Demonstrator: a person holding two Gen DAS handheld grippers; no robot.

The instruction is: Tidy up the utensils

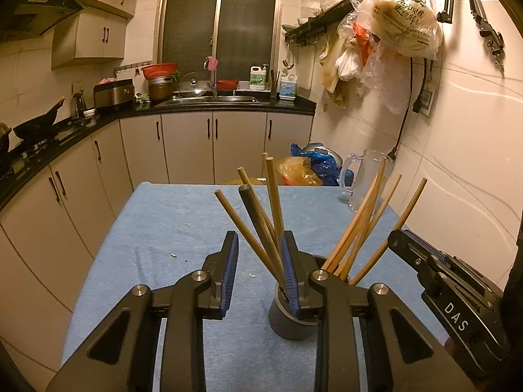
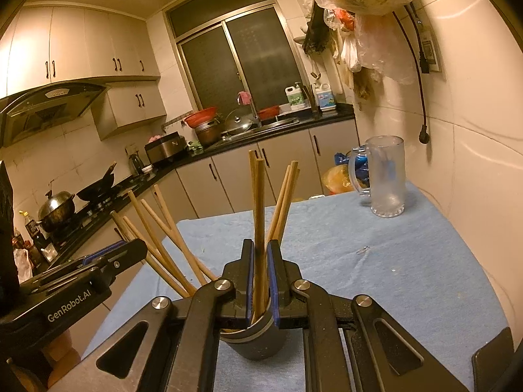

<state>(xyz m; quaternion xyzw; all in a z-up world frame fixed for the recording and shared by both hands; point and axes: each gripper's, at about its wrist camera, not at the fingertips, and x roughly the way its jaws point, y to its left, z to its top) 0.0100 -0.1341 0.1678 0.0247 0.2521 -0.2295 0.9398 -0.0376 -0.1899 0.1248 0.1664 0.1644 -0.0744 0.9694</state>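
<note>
A dark grey holder cup (image 1: 287,323) stands on the blue-clothed table and holds several wooden chopsticks (image 1: 356,228) fanned out, plus a dark-handled utensil (image 1: 253,205). My left gripper (image 1: 258,261) is open just left of the cup, its right finger against the cup's rim and the left-hand sticks. In the right wrist view the cup (image 2: 258,343) sits below my right gripper (image 2: 260,268), which is shut on a pair of upright chopsticks (image 2: 258,202) that stand in the cup. The left gripper's body (image 2: 98,268) shows at the left.
A clear glass mug (image 2: 385,176) stands at the table's far right corner near the tiled wall. Small crumbs (image 1: 173,255) lie on the cloth. Kitchen counters, a sink and a stove with pans run along the back and left. Plastic bags hang on the right wall.
</note>
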